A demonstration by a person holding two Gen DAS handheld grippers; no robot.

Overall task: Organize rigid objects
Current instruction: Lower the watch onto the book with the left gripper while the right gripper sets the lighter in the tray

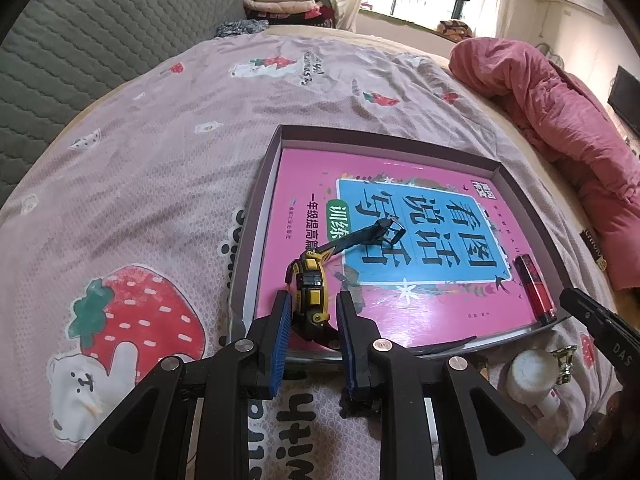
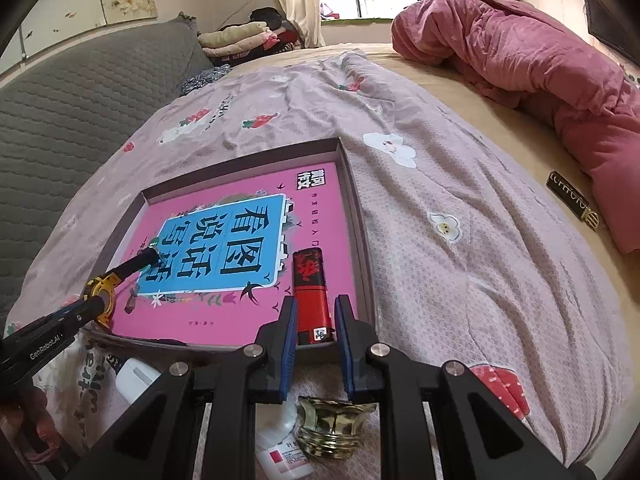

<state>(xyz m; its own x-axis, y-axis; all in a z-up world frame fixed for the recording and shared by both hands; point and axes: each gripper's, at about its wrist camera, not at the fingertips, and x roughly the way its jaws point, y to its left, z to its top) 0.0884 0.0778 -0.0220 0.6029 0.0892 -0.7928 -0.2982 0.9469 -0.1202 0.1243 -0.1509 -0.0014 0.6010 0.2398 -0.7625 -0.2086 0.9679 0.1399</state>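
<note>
A shallow grey box tray (image 1: 256,216) (image 2: 356,208) lies on the bed with a pink book (image 1: 360,312) (image 2: 224,320) inside it. My left gripper (image 1: 312,304) is shut on a yellow and black watch (image 1: 310,292) (image 2: 102,294) and holds it over the tray's near left edge, its dark strap (image 1: 360,236) trailing across the book. My right gripper (image 2: 316,312) is open around the near end of a red and black lighter (image 2: 312,292) (image 1: 536,284) that lies on the book at the tray's right side.
A white bottle (image 1: 532,376) (image 2: 280,448), a gold cap (image 2: 332,424) (image 1: 564,360) and a white case (image 2: 134,378) lie on the strawberry-print sheet (image 1: 140,200) in front of the tray. A pink quilt (image 1: 560,100) (image 2: 520,52) is heaped at the right. A grey headboard (image 2: 60,120) stands at the left.
</note>
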